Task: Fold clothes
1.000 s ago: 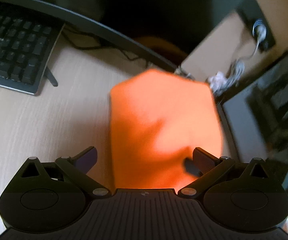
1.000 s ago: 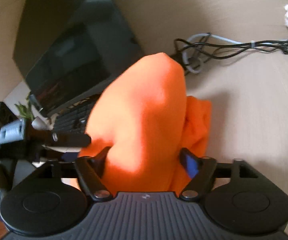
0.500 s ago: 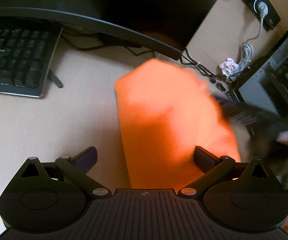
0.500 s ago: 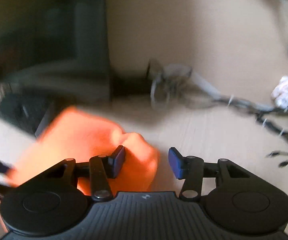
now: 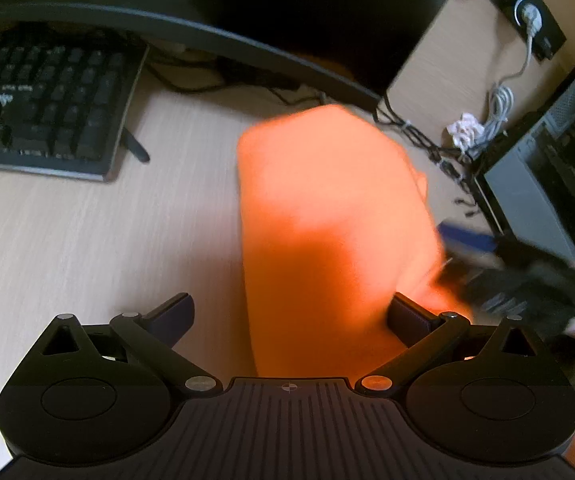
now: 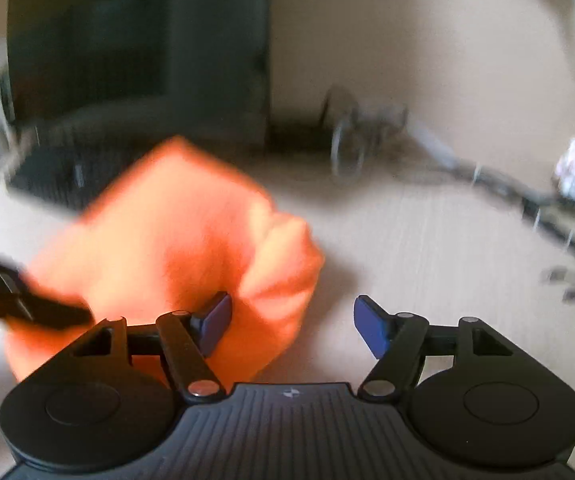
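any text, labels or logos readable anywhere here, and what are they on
None can be read.
Keyboard: pale key legends and a small pale mark on one key, too blurred to read.
Left gripper body: a small round crosshair mark, no letters.
Right gripper body: a small pale emblem, too small to make out.
Orange cloth: no print or tag shows.
Computer case: no legible label.

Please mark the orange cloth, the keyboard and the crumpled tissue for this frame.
orange cloth (image 5: 327, 216), left wrist view, middle of its flat top.
keyboard (image 5: 47, 100), left wrist view, on the key field.
crumpled tissue (image 5: 464, 128), left wrist view, centre of the white wad.
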